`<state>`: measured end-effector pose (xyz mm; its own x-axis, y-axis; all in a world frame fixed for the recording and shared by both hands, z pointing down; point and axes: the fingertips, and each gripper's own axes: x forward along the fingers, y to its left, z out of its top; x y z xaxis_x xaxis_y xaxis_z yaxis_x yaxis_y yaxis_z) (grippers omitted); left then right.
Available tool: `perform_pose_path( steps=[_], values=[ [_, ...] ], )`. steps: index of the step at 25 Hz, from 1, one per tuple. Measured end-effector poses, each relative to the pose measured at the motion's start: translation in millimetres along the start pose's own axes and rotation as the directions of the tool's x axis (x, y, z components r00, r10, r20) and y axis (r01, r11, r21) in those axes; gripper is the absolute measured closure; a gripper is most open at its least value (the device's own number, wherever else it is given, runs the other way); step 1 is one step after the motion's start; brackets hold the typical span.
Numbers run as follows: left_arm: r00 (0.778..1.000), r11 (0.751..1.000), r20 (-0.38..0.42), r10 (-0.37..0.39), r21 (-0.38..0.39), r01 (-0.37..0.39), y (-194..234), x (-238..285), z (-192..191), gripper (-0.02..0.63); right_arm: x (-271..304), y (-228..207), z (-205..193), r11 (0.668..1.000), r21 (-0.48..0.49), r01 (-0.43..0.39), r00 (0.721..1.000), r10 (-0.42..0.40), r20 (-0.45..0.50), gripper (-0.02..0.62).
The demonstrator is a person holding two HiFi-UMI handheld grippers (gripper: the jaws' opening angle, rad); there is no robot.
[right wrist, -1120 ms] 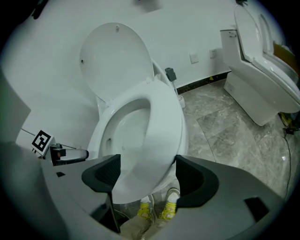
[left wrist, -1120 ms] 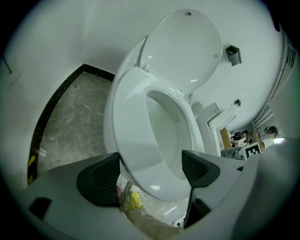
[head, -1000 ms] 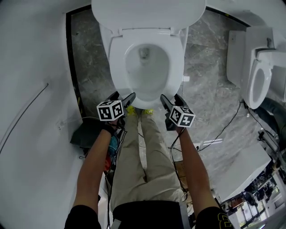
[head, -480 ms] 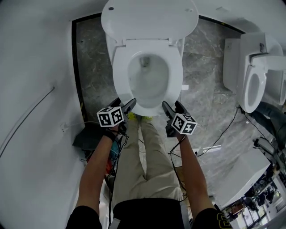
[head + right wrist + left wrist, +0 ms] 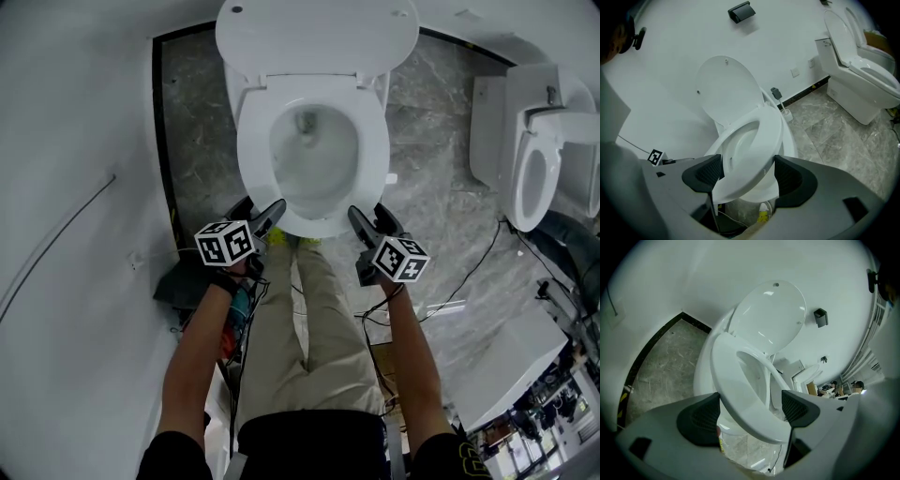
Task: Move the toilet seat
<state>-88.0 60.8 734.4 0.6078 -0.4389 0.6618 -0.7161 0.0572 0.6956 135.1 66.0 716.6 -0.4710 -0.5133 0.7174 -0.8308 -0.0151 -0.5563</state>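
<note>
**Both claws lined up on the front rim, seat down**

The seat [image 5: 314, 223] lies flat on the bowl [image 5: 314, 155], with the lid [image 5: 317, 37] standing up behind it against the wall.

The left gripper [image 5: 262, 208] sits at the front-left of the rim and the right gripper [image 5: 369, 217] at the front-right. Each gripper view shows its jaws spread wide with the curved front edge of the seat between the pads. Neither one is pinching it yet.

The seat looks like a hard, glossy plastic ring. My guess is that it is stiff and fairly light, but slick under rubber pads. It hinges at the back, so it should swing in an arc and not lift straight up.

The front lip is the sensible place to grip, since it is farthest from the hinge and overhangs the bowl a little. One pad would go over it and one under. A squeeze across the thin edge should hold, while a grip on the rounded top face would likely skid off.

Letting go partway up risks a slam onto the porcelain.

A second toilet [image 5: 539, 159] stands well apart to the right, across the marble floor [image 5: 441, 187].
</note>
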Motion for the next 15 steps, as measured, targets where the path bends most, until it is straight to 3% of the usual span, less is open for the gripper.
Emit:
perform_pose_path(
  steps=[15],
  values=[
    [0.994,0.998,0.098,-0.039,-0.039,0.043,-30,-26,35,0.198,-24,30,40,0.999,0.020,-0.035,0.994,0.033,0.101,0.222]
  ],
)
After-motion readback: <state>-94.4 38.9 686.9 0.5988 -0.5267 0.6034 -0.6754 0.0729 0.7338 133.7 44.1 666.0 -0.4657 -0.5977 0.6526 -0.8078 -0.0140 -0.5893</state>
